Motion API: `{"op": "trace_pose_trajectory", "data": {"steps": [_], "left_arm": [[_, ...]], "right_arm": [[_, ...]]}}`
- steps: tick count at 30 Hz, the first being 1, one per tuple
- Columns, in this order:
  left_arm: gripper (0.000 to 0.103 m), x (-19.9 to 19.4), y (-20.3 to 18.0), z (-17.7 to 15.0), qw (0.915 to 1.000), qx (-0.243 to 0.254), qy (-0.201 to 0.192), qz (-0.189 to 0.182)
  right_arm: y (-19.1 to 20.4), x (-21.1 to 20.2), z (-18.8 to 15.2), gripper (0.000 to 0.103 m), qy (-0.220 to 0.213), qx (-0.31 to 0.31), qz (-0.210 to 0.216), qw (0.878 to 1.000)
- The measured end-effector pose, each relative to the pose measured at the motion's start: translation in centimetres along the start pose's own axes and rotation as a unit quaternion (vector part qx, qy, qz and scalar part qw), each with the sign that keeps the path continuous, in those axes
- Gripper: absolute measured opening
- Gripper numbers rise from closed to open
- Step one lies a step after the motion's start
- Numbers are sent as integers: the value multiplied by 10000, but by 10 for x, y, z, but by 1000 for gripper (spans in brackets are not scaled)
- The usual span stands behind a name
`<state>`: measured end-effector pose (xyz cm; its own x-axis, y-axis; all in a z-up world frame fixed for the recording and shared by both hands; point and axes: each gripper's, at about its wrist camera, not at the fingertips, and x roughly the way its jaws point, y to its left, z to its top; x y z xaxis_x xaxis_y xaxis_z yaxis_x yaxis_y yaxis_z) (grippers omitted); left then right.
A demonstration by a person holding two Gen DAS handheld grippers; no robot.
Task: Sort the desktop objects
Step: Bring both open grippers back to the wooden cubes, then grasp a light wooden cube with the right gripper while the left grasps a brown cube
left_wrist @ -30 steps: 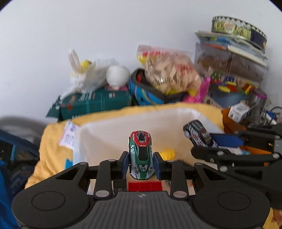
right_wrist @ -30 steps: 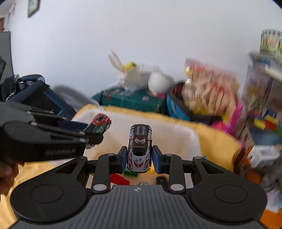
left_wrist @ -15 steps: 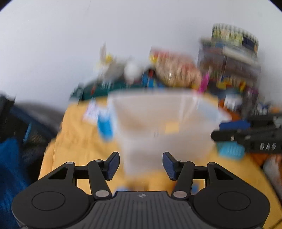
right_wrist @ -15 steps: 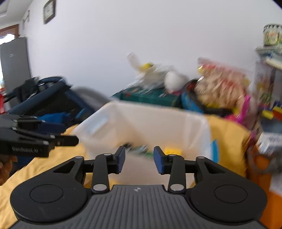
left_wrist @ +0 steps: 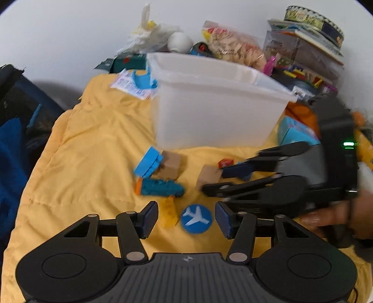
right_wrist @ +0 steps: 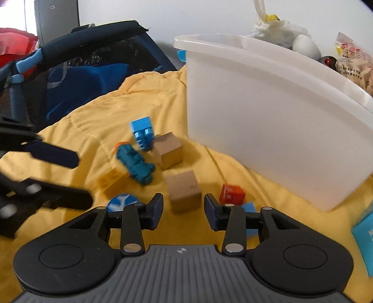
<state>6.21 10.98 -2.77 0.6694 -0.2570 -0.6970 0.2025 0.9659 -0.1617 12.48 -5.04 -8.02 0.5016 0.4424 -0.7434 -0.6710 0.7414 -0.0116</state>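
Note:
Small toys lie on the yellow blanket (left_wrist: 93, 144) in front of a white bin (left_wrist: 216, 111). My left gripper (left_wrist: 185, 218) is open low over a blue round disc with a white plane (left_wrist: 196, 218), which lies between its fingers untouched, beside a yellow brick (left_wrist: 169, 213). My right gripper (right_wrist: 183, 207) is open, its jaws closing, with a tan cube (right_wrist: 184, 193) just ahead between the fingertips and not pressed. Nearby lie a second tan cube (right_wrist: 167, 150), a teal toy (right_wrist: 136, 164), a blue block (right_wrist: 142, 132) and a red block (right_wrist: 232, 194).
A dark blue bag (right_wrist: 88, 70) stands left of the blanket. Bags, boxes and a round tin (left_wrist: 312, 18) pile up behind the bin along the wall. A light blue box (left_wrist: 296, 132) lies right of the bin. A hand (left_wrist: 335, 216) holds the right gripper.
Both grippers held toy cars above the bin a second ago. Both have opened, the cars are gone from them, and they have dropped to the toys in front of the bin.

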Motion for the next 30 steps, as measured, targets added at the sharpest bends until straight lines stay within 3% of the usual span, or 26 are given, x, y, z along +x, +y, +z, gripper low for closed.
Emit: {"op": "trace_pose_trajectory", "data": {"steps": [3,6,12,20,27,29,30], "left_arm": [[58,6,-3,6,10000,7,-44,29],[58,22,-1,14,10000,-53,-2,-55],[57,60,-5,23,9999,12,93,-51],[57,95,-12,33,9970,453,86,618],[57,109,-13,36,9948,561,186,833],[40,112,-13,34,9943,647,218,825],[40,111,-13,33,9944,677,191,791]], "right_arm": [[-1,9,1,37,89,-58,92,9999],[0,3,-6,36,0,0,-136,9999],[-13,-31,-38,36,136,654,-369,9971],[-9,-63,-58,37,132,871,-382,9954],[-1,-68,-68,37,182,791,-352,9961],[0,-64,-71,37,218,781,-335,9961],[0,-62,-72,37,237,785,-336,9961]]}}
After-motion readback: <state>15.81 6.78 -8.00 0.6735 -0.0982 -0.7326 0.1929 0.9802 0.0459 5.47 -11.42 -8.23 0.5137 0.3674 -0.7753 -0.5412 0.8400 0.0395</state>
